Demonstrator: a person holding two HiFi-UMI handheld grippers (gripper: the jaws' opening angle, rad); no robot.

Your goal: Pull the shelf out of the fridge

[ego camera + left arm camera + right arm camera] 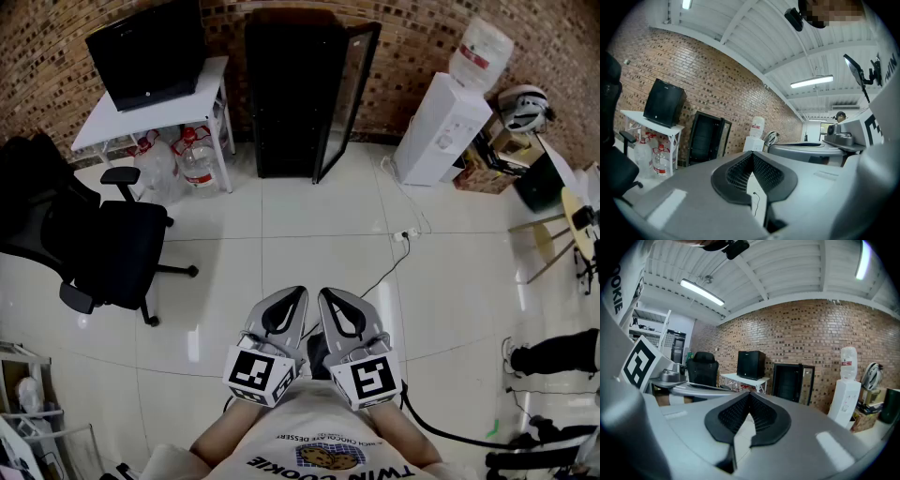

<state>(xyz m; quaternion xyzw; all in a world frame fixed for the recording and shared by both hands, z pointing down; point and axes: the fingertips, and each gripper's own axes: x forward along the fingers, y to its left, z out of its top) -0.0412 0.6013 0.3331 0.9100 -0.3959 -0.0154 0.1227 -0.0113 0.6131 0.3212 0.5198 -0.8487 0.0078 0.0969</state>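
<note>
White tiled floor (309,216) fills the frame centre. Tall black fridge (286,94) stands top centre against the brick wall. Its glass-fronted door (349,89) hangs open toward the right. The shelf is inside the fridge, but the interior is too dark to make it out. Black office chair (103,248) at left, white water dispenser (441,127) at upper right. Left gripper (298,296) and right gripper (325,296) sit side by side at bottom centre, well apart from the fridge. Both have jaws closed on nothing. Task not begun.

Risks, as judged:
- Thin dark cable (384,267) trails across the floor right of centre, on the walk-up; a foot could catch it.
- The open door narrows the right side of the approach; a gripper could knock it.
- If the jaws do not part before reaching the shelf edge, they will only push it inward.
</note>
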